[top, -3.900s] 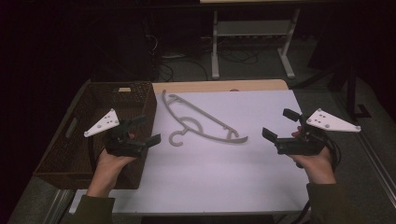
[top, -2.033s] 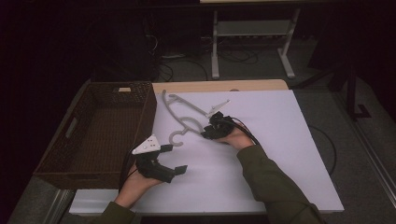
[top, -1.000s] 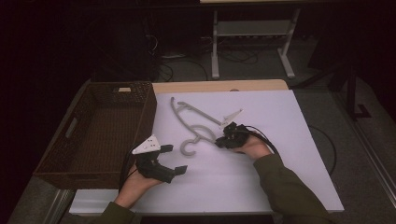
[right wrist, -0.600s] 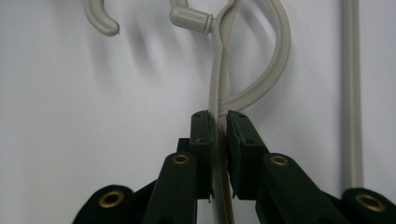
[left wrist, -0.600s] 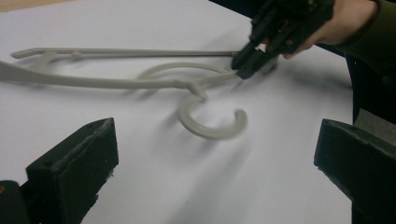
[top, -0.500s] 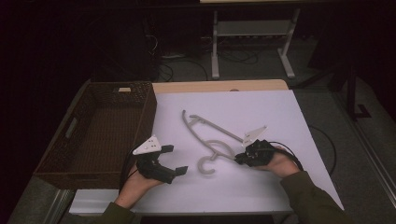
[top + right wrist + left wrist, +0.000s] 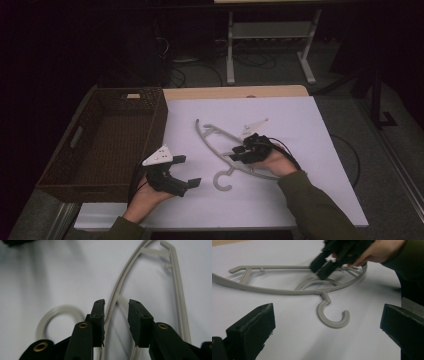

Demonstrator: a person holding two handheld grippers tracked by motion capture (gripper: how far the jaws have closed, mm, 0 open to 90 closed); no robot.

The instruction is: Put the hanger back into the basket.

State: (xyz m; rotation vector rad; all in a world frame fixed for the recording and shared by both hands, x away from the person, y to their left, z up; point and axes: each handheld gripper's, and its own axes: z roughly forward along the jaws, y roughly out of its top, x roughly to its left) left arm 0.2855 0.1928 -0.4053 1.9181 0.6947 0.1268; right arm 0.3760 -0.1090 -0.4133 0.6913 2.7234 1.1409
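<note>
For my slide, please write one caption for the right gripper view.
Right gripper with fingers just parted, straddling the grey hanger on the white table.

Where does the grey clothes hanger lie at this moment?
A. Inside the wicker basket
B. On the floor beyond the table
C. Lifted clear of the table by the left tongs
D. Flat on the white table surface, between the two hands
D: the hanger lies flat on the white table, its hook toward the left tongs and the right tongs over its middle; the basket stands apart.
</note>
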